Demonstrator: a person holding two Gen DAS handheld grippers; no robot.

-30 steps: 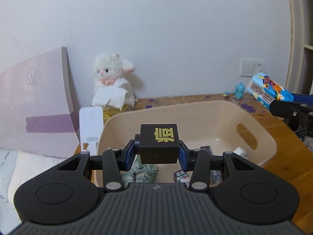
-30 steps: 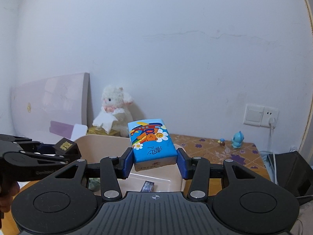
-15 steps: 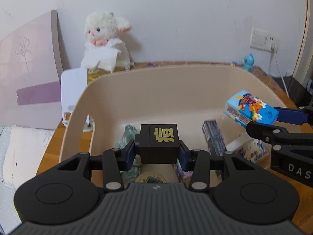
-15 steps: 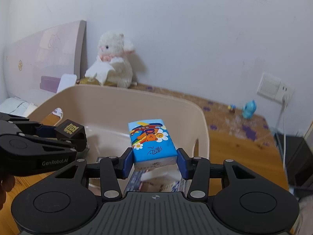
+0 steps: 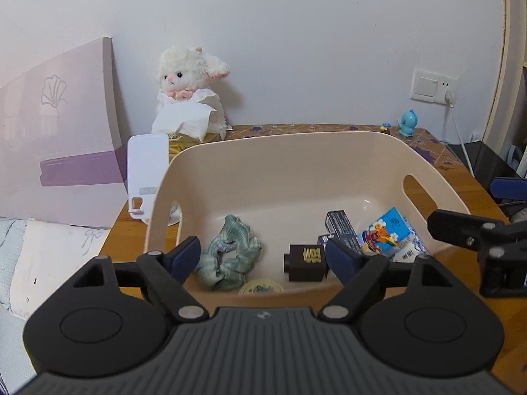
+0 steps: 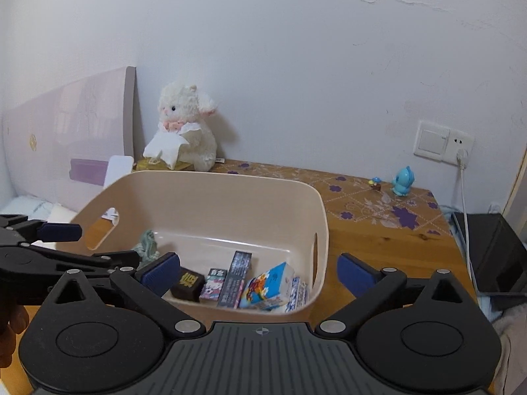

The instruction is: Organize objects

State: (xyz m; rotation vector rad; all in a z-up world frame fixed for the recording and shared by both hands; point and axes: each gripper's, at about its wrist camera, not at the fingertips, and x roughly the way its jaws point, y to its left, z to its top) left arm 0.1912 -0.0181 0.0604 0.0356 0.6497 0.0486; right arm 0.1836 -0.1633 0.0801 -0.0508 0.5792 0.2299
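Note:
A beige plastic bin (image 5: pixel 296 151) (image 6: pixel 210 191) stands on the wooden table. Inside lie a black cube with a gold character (image 5: pixel 306 261) (image 6: pixel 188 283), a blue cartoon tissue pack (image 5: pixel 387 238) (image 6: pixel 268 284), a green scrunchie (image 5: pixel 230 256) (image 6: pixel 146 245), a dark slim box (image 5: pixel 341 227) (image 6: pixel 237 278) and a small round tin (image 5: pixel 260 287). My left gripper (image 5: pixel 263 255) is open and empty above the bin's near rim. My right gripper (image 6: pixel 258 271) is open and empty above the bin's near right part.
A white plush lamb (image 5: pixel 189 93) (image 6: pixel 187 125) with tissues sits behind the bin. A pink board (image 5: pixel 59 131) leans at left, beside a white phone case (image 5: pixel 145 177). A blue bird figure (image 6: pixel 402 181), wall socket (image 6: pixel 443 141) and black box (image 6: pixel 490 250) are at right.
Both grippers have opened. The black cube and the tissue pack have dropped from the fingers into the bin. Both grippers have drawn back and up.

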